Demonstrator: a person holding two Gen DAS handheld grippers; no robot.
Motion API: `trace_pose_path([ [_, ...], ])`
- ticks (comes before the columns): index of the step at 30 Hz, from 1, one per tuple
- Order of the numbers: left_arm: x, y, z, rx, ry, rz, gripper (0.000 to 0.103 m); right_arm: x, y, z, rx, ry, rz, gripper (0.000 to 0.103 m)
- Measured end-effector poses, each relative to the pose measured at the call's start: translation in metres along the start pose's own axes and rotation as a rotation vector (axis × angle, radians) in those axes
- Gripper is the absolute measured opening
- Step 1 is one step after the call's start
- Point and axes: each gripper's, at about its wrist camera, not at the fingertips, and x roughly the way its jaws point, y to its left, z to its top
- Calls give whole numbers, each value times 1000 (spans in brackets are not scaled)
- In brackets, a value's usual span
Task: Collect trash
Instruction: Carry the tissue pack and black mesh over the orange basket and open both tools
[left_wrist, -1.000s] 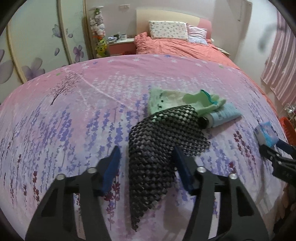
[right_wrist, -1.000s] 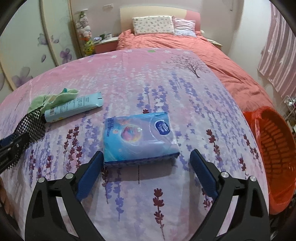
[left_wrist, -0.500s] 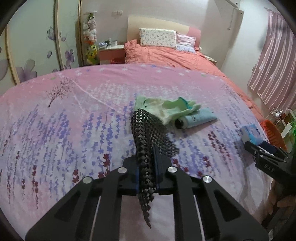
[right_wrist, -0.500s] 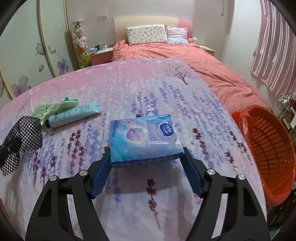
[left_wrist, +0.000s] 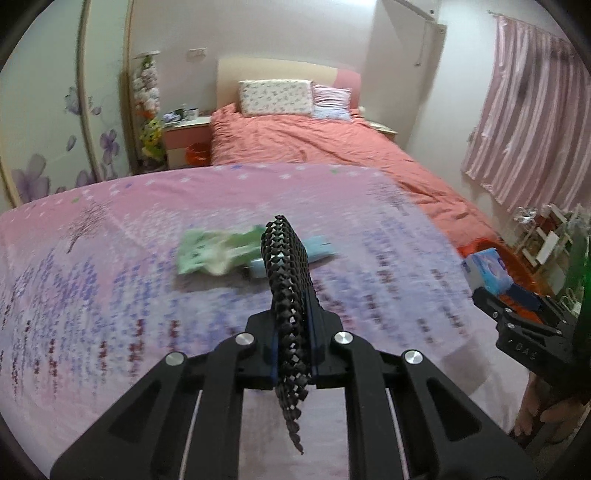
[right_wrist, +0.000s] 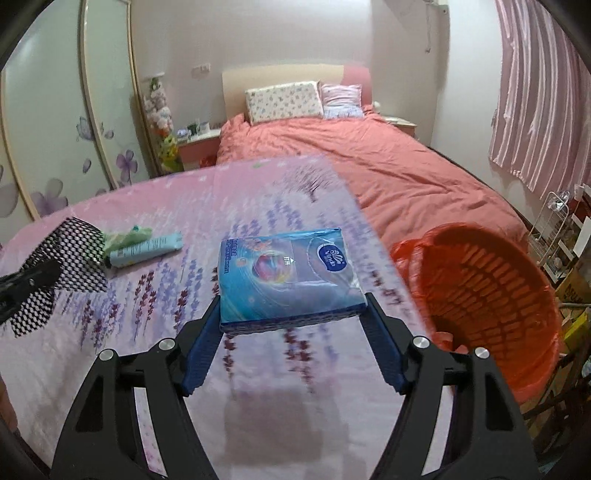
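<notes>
My left gripper (left_wrist: 293, 314) is shut on a black foam net sleeve (left_wrist: 286, 266), which stands up between the pads and hangs below them, lifted off the quilt. In the right wrist view the same black net (right_wrist: 70, 254) shows at far left. My right gripper (right_wrist: 291, 306) is shut on a blue tissue pack (right_wrist: 286, 273), held above the quilt by its two sides. A green cloth (left_wrist: 214, 253) and a pale blue tube (right_wrist: 146, 249) lie on the pink flowered quilt (left_wrist: 110, 295).
An orange plastic basket (right_wrist: 491, 295) with a red bag liner stands at the right past the quilt's edge. Beyond lies a bed with an orange cover (right_wrist: 369, 162) and pillows. A wire rack (right_wrist: 557, 236) and pink curtains (left_wrist: 532, 129) are at the right.
Both grippers closed on their items, the left on the net, the right on the tissue pack, and then lifted them off the quilt while drawing back.
</notes>
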Motion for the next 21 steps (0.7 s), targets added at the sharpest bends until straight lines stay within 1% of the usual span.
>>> trace_pose_path([
  [5,-5,-45,9,33,-22,-79,12,-19,-27,7,5,-42,-31,72],
  [11,-4,-108,20,85,-33,-191,12,-36,-77,13,49,-83,-64,72],
  [15,3,-147,25,113,-25,-264,12,-39,-111,18,82,-101,-90,72],
  [17,9,-170,26,129,-22,-303,12,-40,-133,20,111,-106,-105,72],
  [21,23,-218,29,166,-8,-376,12,-36,-163,23,156,-111,-116,72],
])
